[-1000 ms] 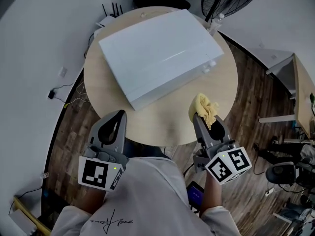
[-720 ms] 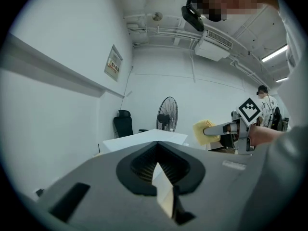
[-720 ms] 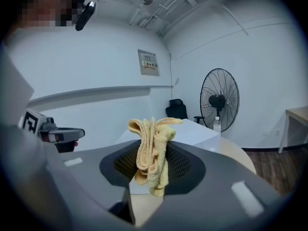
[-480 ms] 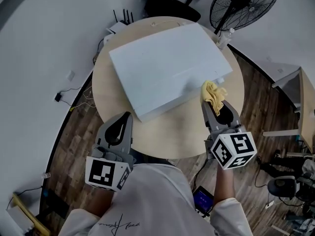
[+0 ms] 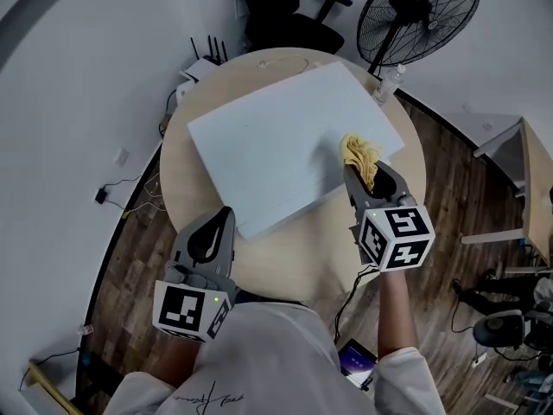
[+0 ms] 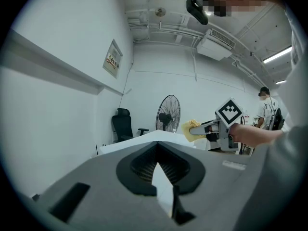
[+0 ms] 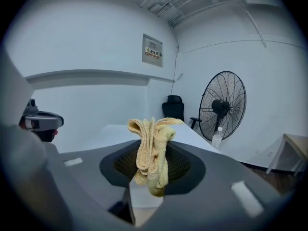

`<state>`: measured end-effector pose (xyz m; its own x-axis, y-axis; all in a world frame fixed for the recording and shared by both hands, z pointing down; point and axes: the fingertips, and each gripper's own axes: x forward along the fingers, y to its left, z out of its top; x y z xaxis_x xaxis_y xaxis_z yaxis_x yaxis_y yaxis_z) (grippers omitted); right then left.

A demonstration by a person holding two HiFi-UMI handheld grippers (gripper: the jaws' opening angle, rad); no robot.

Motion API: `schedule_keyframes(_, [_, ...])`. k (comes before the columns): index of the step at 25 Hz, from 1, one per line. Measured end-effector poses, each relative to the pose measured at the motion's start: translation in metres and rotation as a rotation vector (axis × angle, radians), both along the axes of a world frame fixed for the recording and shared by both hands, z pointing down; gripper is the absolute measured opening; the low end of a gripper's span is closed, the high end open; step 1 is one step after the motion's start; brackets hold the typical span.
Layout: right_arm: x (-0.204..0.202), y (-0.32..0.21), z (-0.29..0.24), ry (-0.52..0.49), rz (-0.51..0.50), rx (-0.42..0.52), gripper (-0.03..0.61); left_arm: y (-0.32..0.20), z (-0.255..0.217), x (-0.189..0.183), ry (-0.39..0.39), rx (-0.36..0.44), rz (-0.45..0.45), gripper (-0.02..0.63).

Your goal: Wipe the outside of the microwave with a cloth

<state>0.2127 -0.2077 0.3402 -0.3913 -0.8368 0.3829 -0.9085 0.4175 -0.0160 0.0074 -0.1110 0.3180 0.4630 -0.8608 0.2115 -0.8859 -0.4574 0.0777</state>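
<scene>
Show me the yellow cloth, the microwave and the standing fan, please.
yellow cloth [image 5: 359, 152]: head view, bunched middle.
microwave [image 5: 276, 145]: head view, white top panel.
standing fan [image 7: 222, 107]: right gripper view, dark hub.

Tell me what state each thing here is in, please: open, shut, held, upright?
microwave: resting on the round table, door not visible.
cloth: bunched, clamped in the right gripper, over the microwave's top.
right gripper: shut on cloth.
left gripper: shut, empty, short of the microwave.
fan: upright.
bottle: upright on the table.

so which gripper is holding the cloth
The right gripper, clamped on the yellow cloth over the microwave; the left gripper is shut on nothing.
</scene>
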Motion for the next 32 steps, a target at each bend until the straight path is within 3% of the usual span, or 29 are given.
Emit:
schedule_keyframes(17, [0.005, -0.133, 0.015, 0.246, 0.047, -0.027, 0.137, -0.042, 0.012, -0.026, -0.017, -0.042, -0.014, -0.009])
schedule_keyframes(32, [0.023, -0.241, 0.035, 0.523, 0.068, -0.077, 0.137, -0.059, 0.028, -0.042, -0.004, -0.095, -0.025, -0.009])
